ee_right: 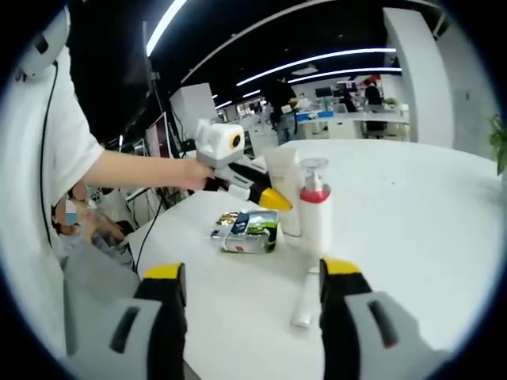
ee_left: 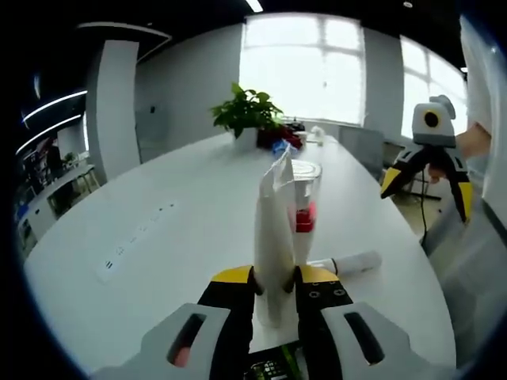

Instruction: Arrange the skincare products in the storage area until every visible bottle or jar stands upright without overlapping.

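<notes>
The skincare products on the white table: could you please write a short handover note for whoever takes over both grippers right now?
Left gripper: shut on the tall white squeeze tube, holding it upright beside the clear pump bottle with the red collar.
Right gripper: open, holding nothing, raised above the white table.
Done: the pump bottle stands upright.
Left: set the tall tube down standing; a slim white tube lies flat near the bottle and needs standing up. A green-labelled packet lies beside them.
</notes>
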The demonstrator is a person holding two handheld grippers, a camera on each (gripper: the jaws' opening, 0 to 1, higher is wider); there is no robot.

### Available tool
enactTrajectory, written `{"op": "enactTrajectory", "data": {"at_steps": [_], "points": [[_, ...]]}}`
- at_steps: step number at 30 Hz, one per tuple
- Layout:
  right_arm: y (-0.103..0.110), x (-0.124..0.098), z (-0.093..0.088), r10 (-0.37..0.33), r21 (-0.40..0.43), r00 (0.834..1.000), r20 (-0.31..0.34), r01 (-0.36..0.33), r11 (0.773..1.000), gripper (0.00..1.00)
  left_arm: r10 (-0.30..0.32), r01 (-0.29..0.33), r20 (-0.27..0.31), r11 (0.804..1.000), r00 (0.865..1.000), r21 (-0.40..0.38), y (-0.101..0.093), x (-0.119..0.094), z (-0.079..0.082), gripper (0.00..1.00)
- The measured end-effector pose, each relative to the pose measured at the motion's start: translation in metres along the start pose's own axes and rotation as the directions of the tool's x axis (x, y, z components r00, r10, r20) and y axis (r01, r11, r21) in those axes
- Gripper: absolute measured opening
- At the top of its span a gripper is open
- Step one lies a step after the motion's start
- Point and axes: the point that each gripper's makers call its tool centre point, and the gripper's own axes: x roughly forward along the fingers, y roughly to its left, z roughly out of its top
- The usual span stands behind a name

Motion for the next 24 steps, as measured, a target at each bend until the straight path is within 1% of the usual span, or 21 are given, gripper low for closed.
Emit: {"op": "enactTrajectory", "data": {"at_steps": [8,11,15,18,21,24], "points": [[0.001,-0.002,-0.003,-0.004,0.005,1.0,-0.008,0.004,1.0,0.69,-0.016,0.016,-0.006,1.0,1.0,0.012,-0.001,0.0,-0.003,0.17],[0.001,-0.003,-0.003,-0.007,0.004,1.0,-0.011,0.007,1.0,0.69,-0.032,0.032,-0.005,0.999,0.999,0.01,-0.003,0.001,-0.005,0.18],[-0.001,-0.006,-0.005,-0.014,0.007,1.0,-0.014,0.014,1.0,0.68,-0.054,0.054,-0.025,0.998,0.998,0.017,-0.004,0.002,-0.013,0.2],[-0.002,-0.007,-0.006,-0.019,0.009,1.0,-0.019,0.019,1.0,0.68,-0.076,0.077,-0.037,0.997,0.996,0.013,-0.005,0.004,-0.02,0.18],[-0.002,-0.008,-0.007,-0.024,0.01,0.999,-0.022,0.025,1.0,0.68,-0.107,0.107,-0.013,0.994,0.994,0.0,-0.006,0.005,-0.021,0.18],[-0.002,-0.01,-0.008,-0.028,0.012,0.999,-0.025,0.029,1.0,0.68,-0.117,0.117,0.008,0.993,0.993,-0.018,-0.003,0.006,-0.021,0.17]]}}
